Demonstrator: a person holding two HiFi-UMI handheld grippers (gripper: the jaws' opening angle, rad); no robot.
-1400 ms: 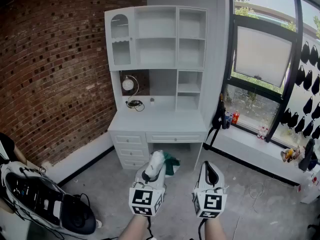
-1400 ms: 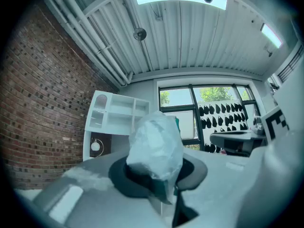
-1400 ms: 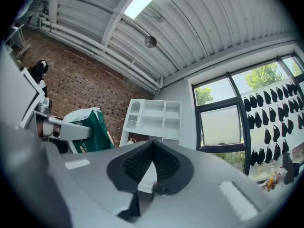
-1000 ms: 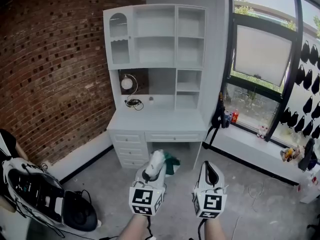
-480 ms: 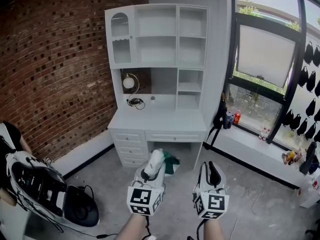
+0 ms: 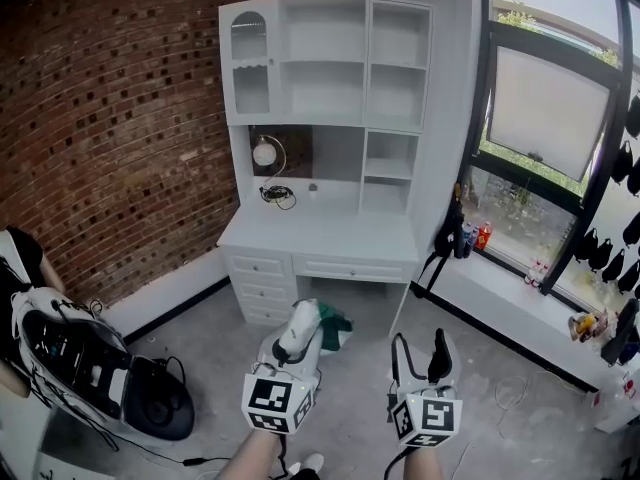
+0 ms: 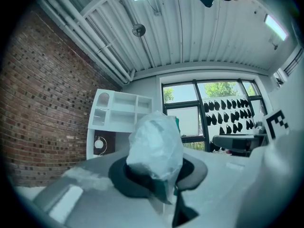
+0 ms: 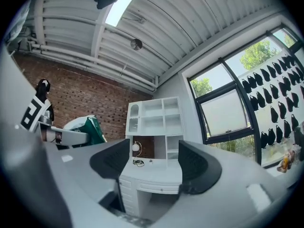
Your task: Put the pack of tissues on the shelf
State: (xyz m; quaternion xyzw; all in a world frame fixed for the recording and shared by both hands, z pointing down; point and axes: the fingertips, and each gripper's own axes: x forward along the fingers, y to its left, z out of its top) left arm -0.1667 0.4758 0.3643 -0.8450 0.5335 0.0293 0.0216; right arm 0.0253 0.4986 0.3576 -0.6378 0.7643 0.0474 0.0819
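My left gripper (image 6: 303, 330) is shut on the pack of tissues (image 6: 322, 325), a white and green plastic pack that sticks out beyond the jaws; in the left gripper view the pack (image 7: 156, 148) fills the gap between the black pads. My right gripper (image 6: 420, 350) stands beside it with nothing between its fingers; its jaws have just been opening and now stand wide apart, framing the desk in the right gripper view (image 8: 152, 163). The white shelf unit (image 6: 328, 63) with several open compartments rises above a white desk (image 6: 320, 236) straight ahead. The pack (image 8: 90, 128) also shows at the left of the right gripper view.
A small round lamp (image 6: 266, 154) and a coiled cable (image 6: 277, 194) sit at the back of the desk. A brick wall (image 6: 110, 118) is on the left, windows (image 6: 545, 118) on the right. A black and white case (image 6: 70, 368) lies on the floor at the left.
The right gripper's jaws went from shut to wide open. Both grippers have come nearer to the desk, which now looks larger and sits more to the right.
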